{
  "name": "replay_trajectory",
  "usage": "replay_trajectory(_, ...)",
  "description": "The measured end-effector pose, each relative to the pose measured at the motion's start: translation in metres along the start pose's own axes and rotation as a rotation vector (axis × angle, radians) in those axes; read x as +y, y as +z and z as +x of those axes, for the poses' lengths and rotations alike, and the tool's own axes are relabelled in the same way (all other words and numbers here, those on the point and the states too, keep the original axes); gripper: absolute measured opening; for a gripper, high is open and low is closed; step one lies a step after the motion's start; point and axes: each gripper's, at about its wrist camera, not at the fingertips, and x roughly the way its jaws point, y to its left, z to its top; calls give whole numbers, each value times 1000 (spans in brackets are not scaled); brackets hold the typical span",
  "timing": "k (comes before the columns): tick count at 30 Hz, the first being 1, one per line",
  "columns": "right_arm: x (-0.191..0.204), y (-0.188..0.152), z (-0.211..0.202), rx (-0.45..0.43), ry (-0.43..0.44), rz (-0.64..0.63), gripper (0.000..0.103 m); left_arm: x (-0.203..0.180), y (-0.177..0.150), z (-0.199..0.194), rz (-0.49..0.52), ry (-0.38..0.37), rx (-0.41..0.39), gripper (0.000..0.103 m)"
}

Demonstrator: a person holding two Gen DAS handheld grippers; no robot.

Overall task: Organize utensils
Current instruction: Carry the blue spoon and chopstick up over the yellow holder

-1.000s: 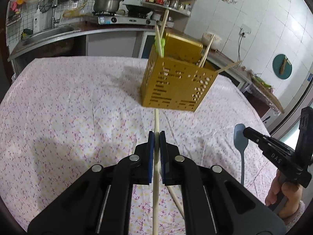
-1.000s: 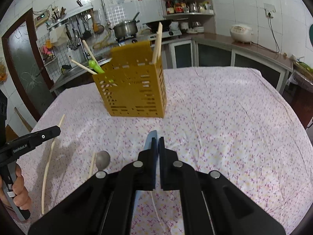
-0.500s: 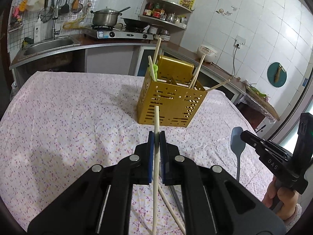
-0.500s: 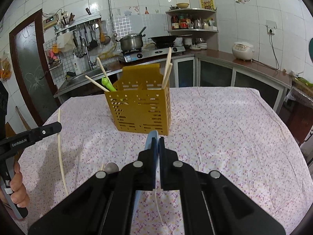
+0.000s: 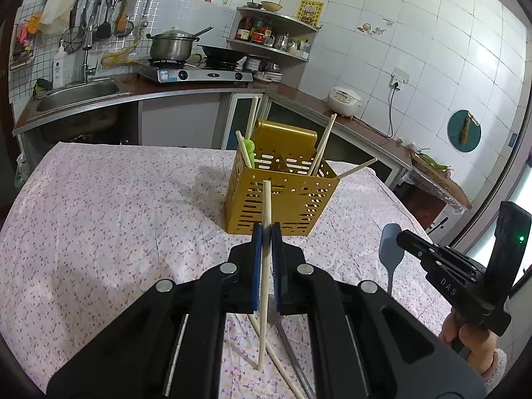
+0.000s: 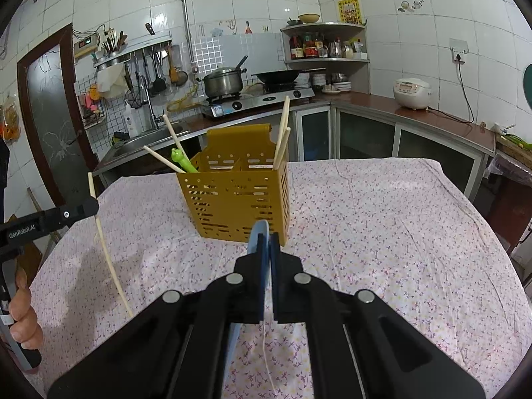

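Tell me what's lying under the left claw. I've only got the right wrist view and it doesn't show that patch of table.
Observer: Below the left claw, which is shut on a wooden chopstick, a second loose chopstick and a metal utensil lie crossed on the floral tablecloth. The claw body hides the utensil's head.
Operator: And my own claw just shows a blue edge. What is it?
Observer: From the left wrist view, the right claw is shut on a light blue spatula. Its flat head faces the camera and its handle hangs down.
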Motion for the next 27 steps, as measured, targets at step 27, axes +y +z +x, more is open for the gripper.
replay_trajectory(27, 15, 86, -1, -222, -75, -34, 3, -41, 75, 7, 116, 36, -104, 4)
